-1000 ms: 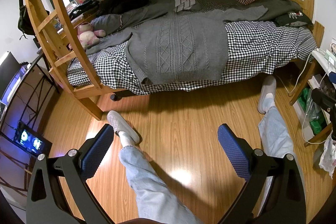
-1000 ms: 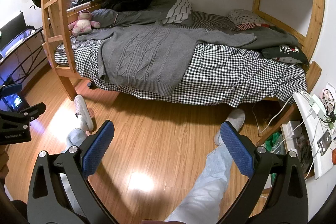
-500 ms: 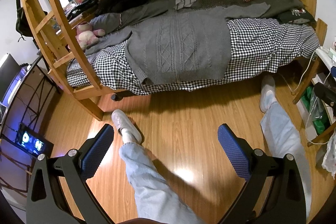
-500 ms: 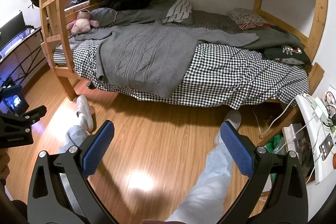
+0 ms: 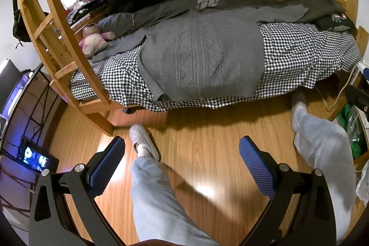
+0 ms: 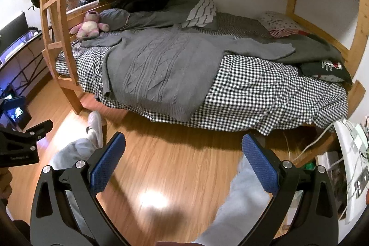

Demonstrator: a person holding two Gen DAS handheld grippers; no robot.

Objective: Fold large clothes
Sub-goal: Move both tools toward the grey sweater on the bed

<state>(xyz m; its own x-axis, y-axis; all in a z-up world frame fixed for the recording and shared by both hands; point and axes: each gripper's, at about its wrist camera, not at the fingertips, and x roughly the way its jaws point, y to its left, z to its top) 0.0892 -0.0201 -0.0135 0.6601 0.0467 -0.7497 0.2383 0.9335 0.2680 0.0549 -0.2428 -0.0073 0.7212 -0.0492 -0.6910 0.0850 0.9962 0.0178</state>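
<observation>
Grey cable-knit sweater [image 5: 198, 57] lies spread flat across the checked bedspread [image 5: 299, 61] of the lower bunk, hem draped over the near edge of the bed, one sleeve reaching toward the pink plush toy [image 5: 93, 38] at the left end, the other toward the pillows at the right end. Assessment: thick knit, soft and limp, moderately heavy for a garment, likely to sag and stretch if lifted by one point; hold is best taken at the hem corners or the shoulder seams, one per tool. Left gripper [image 5: 182, 165] and right gripper [image 6: 183, 160] both stand with fingers spread wide and nothing between them, well short of the bed, over the floor. No fold is begun. Bedspread is slightly rumpled and yielding. Wooden floor [image 6: 175, 163] is glossy; wooden bunk ladder [image 5: 62, 43] crowds the left end, and cables trail at the right.
</observation>
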